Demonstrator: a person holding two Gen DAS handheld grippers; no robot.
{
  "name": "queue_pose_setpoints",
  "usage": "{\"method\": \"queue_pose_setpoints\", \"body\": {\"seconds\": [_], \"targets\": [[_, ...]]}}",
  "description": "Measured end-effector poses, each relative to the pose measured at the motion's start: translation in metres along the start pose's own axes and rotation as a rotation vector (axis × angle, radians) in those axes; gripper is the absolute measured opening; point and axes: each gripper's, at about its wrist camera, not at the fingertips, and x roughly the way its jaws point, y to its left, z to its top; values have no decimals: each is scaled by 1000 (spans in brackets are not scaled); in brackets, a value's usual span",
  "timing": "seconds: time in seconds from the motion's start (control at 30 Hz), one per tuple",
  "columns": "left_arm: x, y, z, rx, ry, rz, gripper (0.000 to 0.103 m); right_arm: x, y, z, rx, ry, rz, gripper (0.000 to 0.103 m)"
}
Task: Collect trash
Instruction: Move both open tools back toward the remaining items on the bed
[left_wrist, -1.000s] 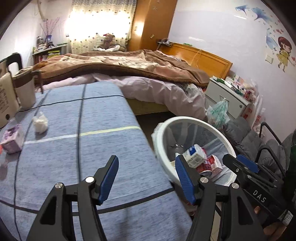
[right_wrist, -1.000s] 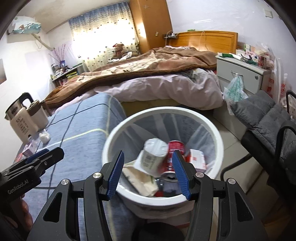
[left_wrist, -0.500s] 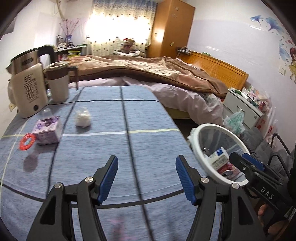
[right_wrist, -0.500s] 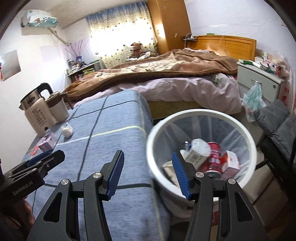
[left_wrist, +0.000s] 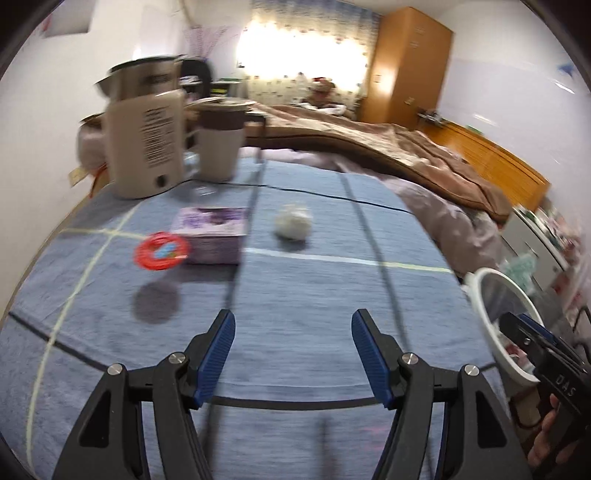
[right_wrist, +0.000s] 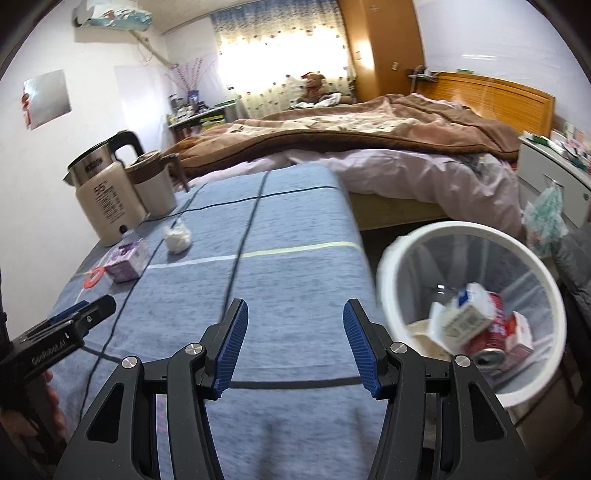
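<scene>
writing on the grippers: "GenRobot.AI" on the side of the left gripper (right_wrist: 79, 319) as seen from the right wrist; "DAS" on the body of the right gripper (left_wrist: 532, 334) as seen from the left wrist
writing on the kettle: the cream kettle (left_wrist: 146, 144) carries a block of printed lines, too blurred to read
left gripper: blue pads (left_wrist: 218, 350) spread, only tablecloth between them
right gripper: pads (right_wrist: 231, 349) spread over the blue checked tablecloth (right_wrist: 288, 236); nothing held
white bin (right_wrist: 402, 266): stands off the table's right edge, lined with a clear bag; inside lie a crushed red can (right_wrist: 489, 332), a white and blue carton (right_wrist: 463, 314), a red and white packet (right_wrist: 519, 334) and pale crumpled paper (right_wrist: 421, 334)
trash on the table: crumpled white tissue (left_wrist: 293, 221) near the middle; purple box (left_wrist: 212, 234) to its left, touching an orange-red ring (left_wrist: 160, 251); print on the box unreadable
cup: a beige lidded cup (left_wrist: 219, 144) just beside the kettle at the far left corner
</scene>
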Motion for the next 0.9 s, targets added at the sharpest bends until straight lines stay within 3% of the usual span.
{"method": "queue_pose_setpoints", "body": {"seconds": [0.23,0.43,0.8,0.9], "targets": [[3,55,2,-86,8,99,69,22,31,3,-52,30,49,55],[10,83,5,-130,19,121,70,40,51,9,-84,59,77,55],[33,96,20,-126,49,112,70,89,83,37,-122,116,147,55],[41,97,25,-139,62,74,70,103,91,45,-124,130,167,55]]}}
